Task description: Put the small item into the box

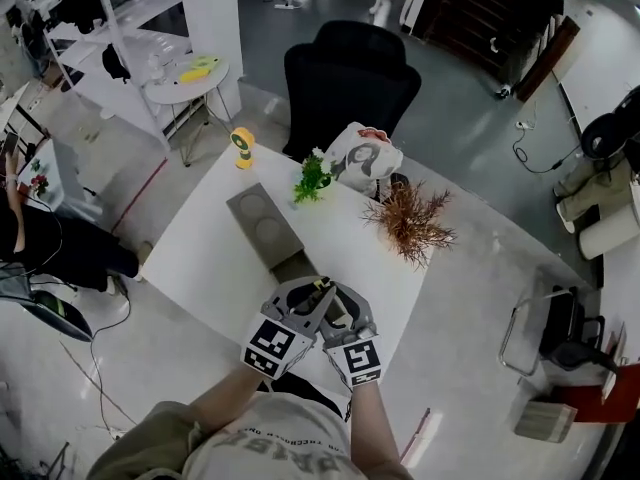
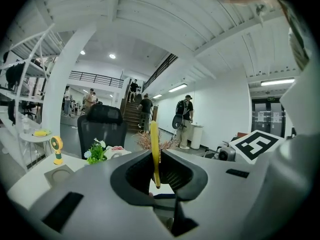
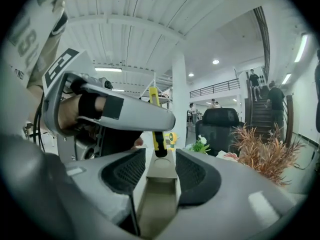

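A long grey-brown box [image 1: 262, 223] lies on the white table [image 1: 200, 248], its open end towards me. In the right gripper view the box [image 3: 159, 194] sits between the jaws of my right gripper [image 3: 160, 176], which is shut on its open tray end. My left gripper [image 1: 318, 293] is shut on a thin yellow small item [image 1: 322, 284] with a black tip, held upright just above that open end. In the left gripper view the small item [image 2: 154, 149] stands between the jaws of the left gripper [image 2: 156, 176]. The right gripper view shows the small item [image 3: 156, 134] hanging over the tray.
Beyond the box stand a small yellow fan [image 1: 242, 146], a green plant [image 1: 313, 176], a printed cushion [image 1: 360, 158] and a dried brown plant [image 1: 412, 223]. A black office chair [image 1: 350, 78] is behind the table; a round side table [image 1: 190, 78] is at far left.
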The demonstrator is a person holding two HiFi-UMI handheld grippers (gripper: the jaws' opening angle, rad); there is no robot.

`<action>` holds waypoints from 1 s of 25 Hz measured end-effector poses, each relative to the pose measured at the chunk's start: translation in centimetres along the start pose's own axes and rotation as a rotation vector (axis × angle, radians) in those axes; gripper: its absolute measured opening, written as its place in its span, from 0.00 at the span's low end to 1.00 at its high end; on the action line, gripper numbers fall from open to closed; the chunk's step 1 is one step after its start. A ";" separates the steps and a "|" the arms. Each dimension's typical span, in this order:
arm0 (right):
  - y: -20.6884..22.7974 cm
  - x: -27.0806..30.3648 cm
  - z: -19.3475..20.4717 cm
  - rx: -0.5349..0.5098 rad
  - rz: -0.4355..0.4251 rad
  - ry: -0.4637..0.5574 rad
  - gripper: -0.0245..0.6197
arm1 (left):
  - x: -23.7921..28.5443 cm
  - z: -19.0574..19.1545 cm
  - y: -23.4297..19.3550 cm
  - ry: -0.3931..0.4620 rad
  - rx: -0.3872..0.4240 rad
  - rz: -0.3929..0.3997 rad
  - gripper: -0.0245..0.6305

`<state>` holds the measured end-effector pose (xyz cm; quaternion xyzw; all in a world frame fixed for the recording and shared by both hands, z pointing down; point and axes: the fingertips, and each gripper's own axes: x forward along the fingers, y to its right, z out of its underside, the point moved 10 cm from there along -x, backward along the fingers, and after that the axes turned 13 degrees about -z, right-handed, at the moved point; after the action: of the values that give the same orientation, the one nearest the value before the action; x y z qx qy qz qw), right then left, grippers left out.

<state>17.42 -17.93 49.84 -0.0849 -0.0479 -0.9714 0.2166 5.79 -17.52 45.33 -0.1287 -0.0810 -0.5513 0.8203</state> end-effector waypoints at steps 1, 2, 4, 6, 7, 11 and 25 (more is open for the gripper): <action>0.1 -0.1 0.1 -0.005 -0.012 0.002 0.33 | 0.1 0.3 0.0 -0.010 -0.001 -0.007 0.11; 0.2 -0.1 0.3 -0.008 -0.021 0.003 0.32 | 0.2 0.6 0.0 -0.017 -0.003 -0.013 0.11; 0.5 -0.2 0.6 0.009 -0.032 -0.003 0.32 | 0.4 1.0 0.0 -0.024 -0.009 -0.021 0.11; 0.5 -0.4 0.9 0.026 -0.043 -0.004 0.28 | 0.5 1.4 0.1 -0.034 -0.017 -0.028 0.11; 0.6 -0.4 1.0 0.032 -0.050 -0.003 0.22 | 0.5 1.6 0.1 -0.042 -0.020 -0.031 0.11; 0.8 -0.5 1.4 0.042 -0.063 -0.009 0.21 | 0.9 2.0 0.1 -0.060 -0.020 -0.036 0.11; 0.9 2.3 1.8 0.118 -0.033 -0.116 0.13 | 2.4 2.7 -2.8 -0.137 0.017 0.043 0.11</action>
<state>16.01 -19.43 52.11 -0.1275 -0.1187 -0.9638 0.2020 4.15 -19.84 48.90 -0.1610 -0.1387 -0.5228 0.8255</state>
